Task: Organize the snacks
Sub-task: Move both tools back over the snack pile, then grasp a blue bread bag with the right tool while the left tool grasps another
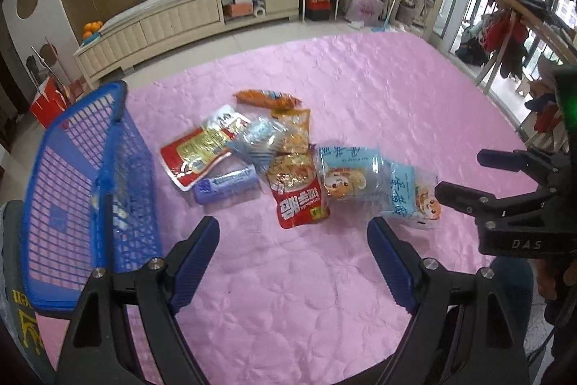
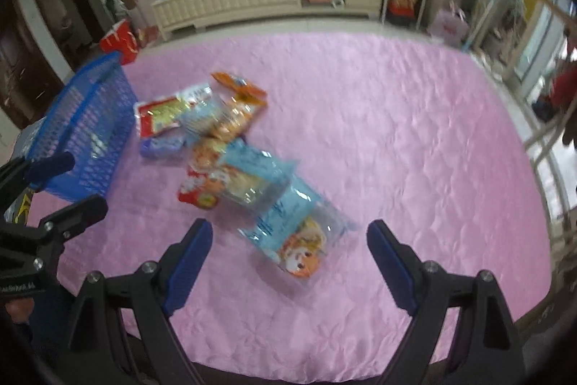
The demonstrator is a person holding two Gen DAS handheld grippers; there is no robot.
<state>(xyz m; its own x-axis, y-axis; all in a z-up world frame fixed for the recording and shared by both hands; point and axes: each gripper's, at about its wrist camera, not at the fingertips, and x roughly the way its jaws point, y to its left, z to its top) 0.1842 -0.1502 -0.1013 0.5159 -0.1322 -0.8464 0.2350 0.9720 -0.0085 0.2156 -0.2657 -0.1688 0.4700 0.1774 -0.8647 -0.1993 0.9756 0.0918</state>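
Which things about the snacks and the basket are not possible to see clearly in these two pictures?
- Blue basket: inside seen only through the mesh wall, left wrist view; contents unclear.
- Packets under the pile: covered by other packets.
- Packet print: motion blur, right wrist view.
- Basket's near end: hidden behind the left tongs.

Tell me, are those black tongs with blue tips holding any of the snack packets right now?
Nothing is held. The left tongs and right tongs both gape open above the pink quilted cloth, with no packet between their tips.
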